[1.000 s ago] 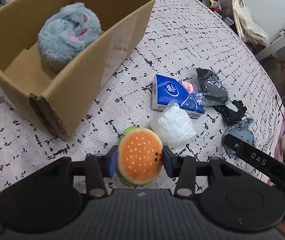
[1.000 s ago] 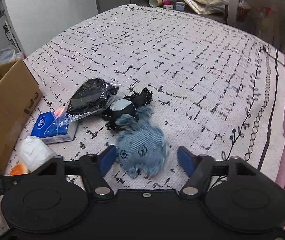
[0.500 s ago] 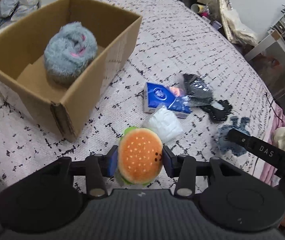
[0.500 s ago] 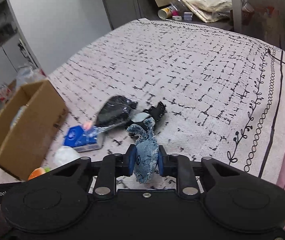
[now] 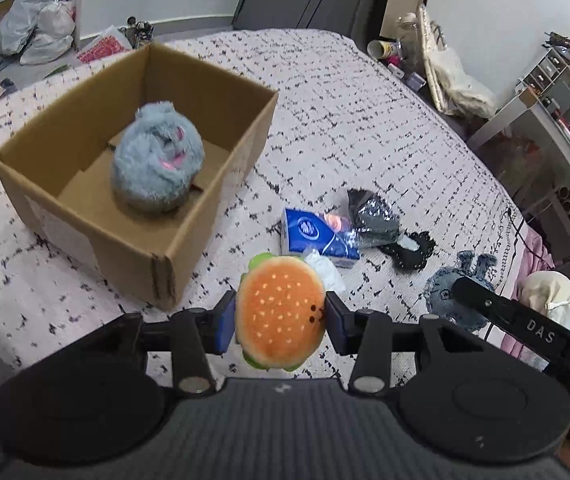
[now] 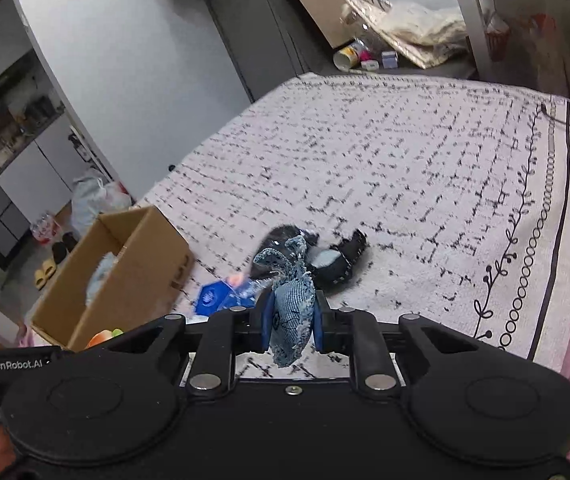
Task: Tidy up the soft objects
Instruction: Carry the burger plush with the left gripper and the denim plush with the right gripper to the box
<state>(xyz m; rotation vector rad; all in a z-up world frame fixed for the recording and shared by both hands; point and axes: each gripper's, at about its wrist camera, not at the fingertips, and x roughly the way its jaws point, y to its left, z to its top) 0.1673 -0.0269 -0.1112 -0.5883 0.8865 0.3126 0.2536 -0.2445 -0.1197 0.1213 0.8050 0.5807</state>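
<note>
The left gripper (image 5: pixel 280 322) is squeezing a soft burger toy (image 5: pixel 280 318) between its two blue pads, holding it up above the bed cover (image 5: pixel 365 128). The right gripper (image 6: pixel 292 322) is pinching a blue denim toy (image 6: pixel 291 308) tight, and the toy is hanging in the air too. Just past the burger, a white soft thing (image 5: pixel 325 270) is lying by a blue tissue pack (image 5: pixel 317 234). A shiny black bag (image 5: pixel 369 216) is resting against the pack, with a black lacy thing (image 5: pixel 413 246) beside it. To the left, a cardboard box (image 5: pixel 133 248) is sitting on the cover, and a fluffy gray toy (image 5: pixel 157 158) is lying inside it.
</note>
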